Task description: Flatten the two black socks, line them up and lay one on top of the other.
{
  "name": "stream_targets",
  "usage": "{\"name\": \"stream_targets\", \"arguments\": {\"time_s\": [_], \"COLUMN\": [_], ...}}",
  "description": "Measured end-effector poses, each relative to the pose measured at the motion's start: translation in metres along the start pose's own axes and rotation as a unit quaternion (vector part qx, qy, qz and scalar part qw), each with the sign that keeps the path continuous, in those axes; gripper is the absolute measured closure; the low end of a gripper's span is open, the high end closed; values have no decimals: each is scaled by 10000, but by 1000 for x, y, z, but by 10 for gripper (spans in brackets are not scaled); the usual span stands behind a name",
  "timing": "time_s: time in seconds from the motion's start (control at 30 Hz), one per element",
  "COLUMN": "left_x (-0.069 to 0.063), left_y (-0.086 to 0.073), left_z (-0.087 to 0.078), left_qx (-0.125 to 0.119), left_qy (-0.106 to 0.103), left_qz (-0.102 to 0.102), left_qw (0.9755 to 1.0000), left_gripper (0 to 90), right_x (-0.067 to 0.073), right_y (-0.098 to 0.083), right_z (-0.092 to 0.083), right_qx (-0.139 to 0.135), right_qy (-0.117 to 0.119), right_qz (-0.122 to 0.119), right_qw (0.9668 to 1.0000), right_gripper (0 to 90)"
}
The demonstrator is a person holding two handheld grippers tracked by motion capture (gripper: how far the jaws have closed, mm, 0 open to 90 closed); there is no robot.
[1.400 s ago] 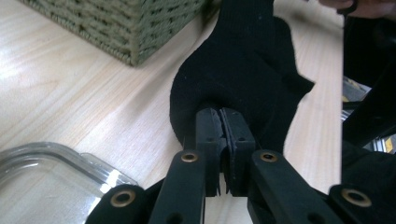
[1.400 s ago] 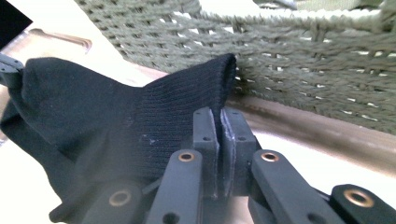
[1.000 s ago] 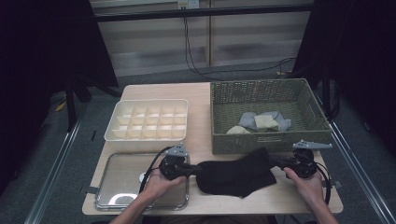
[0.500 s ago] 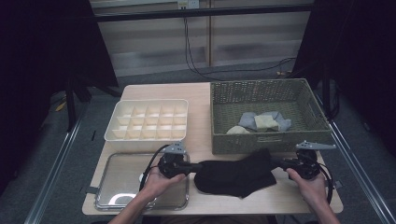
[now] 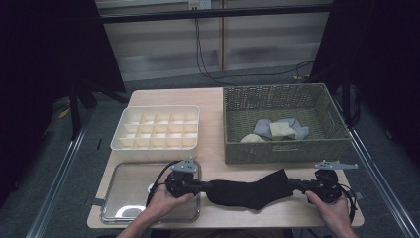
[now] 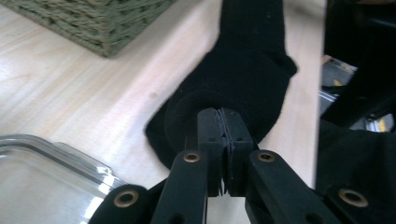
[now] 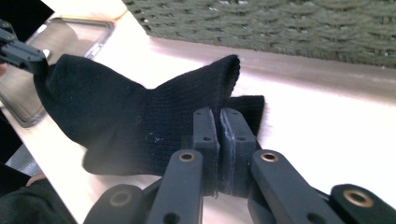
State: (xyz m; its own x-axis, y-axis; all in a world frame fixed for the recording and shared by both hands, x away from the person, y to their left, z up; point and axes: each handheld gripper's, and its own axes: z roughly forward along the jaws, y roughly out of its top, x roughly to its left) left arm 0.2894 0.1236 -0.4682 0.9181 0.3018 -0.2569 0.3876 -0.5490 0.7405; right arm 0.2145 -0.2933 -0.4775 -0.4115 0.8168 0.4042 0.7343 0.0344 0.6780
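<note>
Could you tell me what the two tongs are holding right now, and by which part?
Both hold one black sock: the left tongs pinch its toe end, the right tongs its cuff end.

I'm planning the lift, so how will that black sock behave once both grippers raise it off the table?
The black sock is probably floppy: it lies creased between the left gripper and right gripper, so its middle would likely sag. It looks light, a thin knit. It seems unlikely to slip, since both pairs of fingers are shut on the fabric.
</note>
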Motion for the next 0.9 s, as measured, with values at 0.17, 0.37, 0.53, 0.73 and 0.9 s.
{"name": "stream_targets", "arguments": {"time_s": [0.17, 0.37, 0.53, 0.73, 0.9], "left_x": [10, 8, 0, 5, 6], "left_y": [3, 2, 3, -3, -10], "left_z": [9, 9, 10, 20, 30], "left_qx": [51, 59, 10, 180, 350], "left_qy": [105, 92, -18, -100, -86], "left_qz": [-84, -68, 21, -56, 27], "left_qw": [9999, 9999, 10000, 9998, 9993], "left_gripper": [881, 844, 743, 749, 719], "right_x": [-5, -8, -6, -10, -12], "right_y": [-1, -2, -3, -2, -1], "right_z": [8, 14, 17, 19, 19], "right_qx": [181, 277, 405, 407, 399], "right_qy": [-75, -208, -368, -444, -510], "right_qz": [11, -142, -254, -253, -234], "right_qw": [9998, 9993, 9982, 9979, 9976], "right_gripper": [855, 849, 839, 815, 778]}}
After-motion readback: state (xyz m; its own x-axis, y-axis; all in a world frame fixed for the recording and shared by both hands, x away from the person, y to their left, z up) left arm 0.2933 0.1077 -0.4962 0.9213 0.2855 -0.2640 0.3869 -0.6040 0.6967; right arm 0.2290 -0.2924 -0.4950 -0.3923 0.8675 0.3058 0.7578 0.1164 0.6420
